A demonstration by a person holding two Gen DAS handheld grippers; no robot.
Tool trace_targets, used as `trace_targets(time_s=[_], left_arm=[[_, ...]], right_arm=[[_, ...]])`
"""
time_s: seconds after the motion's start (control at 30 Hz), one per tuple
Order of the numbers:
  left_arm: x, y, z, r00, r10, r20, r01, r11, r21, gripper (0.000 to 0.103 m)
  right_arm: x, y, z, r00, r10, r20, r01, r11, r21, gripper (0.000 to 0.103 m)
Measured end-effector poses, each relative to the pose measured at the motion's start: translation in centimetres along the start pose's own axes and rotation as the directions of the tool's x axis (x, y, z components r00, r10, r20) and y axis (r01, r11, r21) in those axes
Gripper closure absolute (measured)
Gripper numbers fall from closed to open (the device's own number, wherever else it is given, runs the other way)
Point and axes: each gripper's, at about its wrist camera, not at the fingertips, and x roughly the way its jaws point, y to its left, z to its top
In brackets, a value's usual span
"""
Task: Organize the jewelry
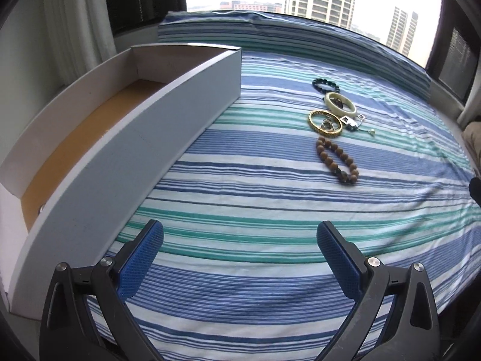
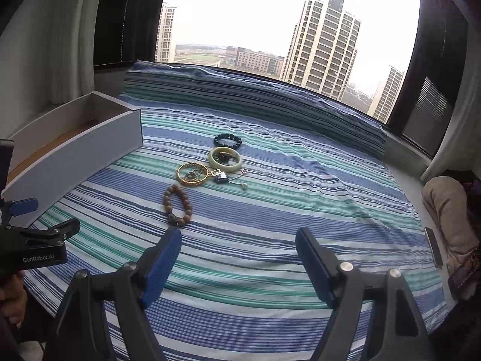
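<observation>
- Looking along your left wrist camera, you have the left gripper [image 1: 240, 234] hovering above the striped sheet [image 1: 240, 198], its blue-padded fingers [image 1: 141, 258] spread wide with nothing between them.
- Your white drawer box [image 1: 126, 156] sits to the left on the sheet, with a brown floor and nothing visible in the part of it you can see.
- Your jewelry lies in a line ahead and to the right, well apart from the box: the wooden bead bracelet [image 1: 336, 159] is nearest, then the gold bangle [image 1: 325, 121] with small silver rings [image 1: 327, 124] inside it.
- Beyond that you see the pale jade bangle [image 1: 340, 103] ringing a small dark piece, and the dark bead bracelet [image 1: 326, 85] farthest away.
- Just right of the gold bangle sits a cluster of small silver pieces [image 1: 352, 122], too small to tell apart, with a pearl [image 1: 372, 132] at its edge.
- Turning to your right wrist camera, the right gripper [image 2: 239, 240] also has its fingers parted wide and holds nothing; it hovers over the sheet [image 2: 270, 210].
- The wooden bead bracelet [image 2: 178, 204] lies just ahead of the gripper's left fingertip, with the gold bangle [image 2: 192, 174], jade bangle [image 2: 225, 157] and dark bead bracelet [image 2: 227, 141] lined up behind it.
- The drawer box [image 2: 84, 147] stands at the left, and your left gripper [image 2: 42, 219] shows at the left edge beside it.
</observation>
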Motion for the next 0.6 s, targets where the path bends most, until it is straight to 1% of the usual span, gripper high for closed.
trace_targets(time_s=[0.1,0.2,0.33,0.5,0.53,0.6], left_arm=[[0.2,-0.2,-0.4,0.999,0.017,0.037,-0.017,1.000,-0.001,0.001],[0.5,-0.3,-0.6,0.999,0.016,0.039,-0.016,1.000,0.007,0.001],[1.5,-0.4,-1.2,1.000,-0.010,0.004,0.010,1.000,0.020,0.001],[2.9,-1.0,-1.6,0.993,-0.063,-0.099,0.068,0.997,0.043,0.001],[3.1,-1.2,-1.6,0.992,-0.058,-0.108,0.064,0.997,0.046,0.001],[3.2,-1.6,-1.4,0.995,-0.040,-0.094,0.046,0.997,0.063,0.001]], right_arm=[[-0.2,-0.1,-0.1,1.000,-0.025,0.015,0.025,1.000,-0.004,0.023],[-0.1,-0.2,-0.1,0.999,-0.041,0.022,0.041,0.999,-0.008,0.023],[0.4,-0.1,-0.4,0.998,-0.061,0.020,0.062,0.998,-0.022,0.023],[1.5,-1.2,-1.2,1.000,-0.013,-0.013,0.013,0.999,0.036,0.023],[1.8,-1.5,-1.5,1.000,-0.009,-0.022,0.010,0.999,0.048,0.023],[2.6,-2.0,-2.4,0.999,0.002,-0.054,0.002,0.997,0.071,0.023]])
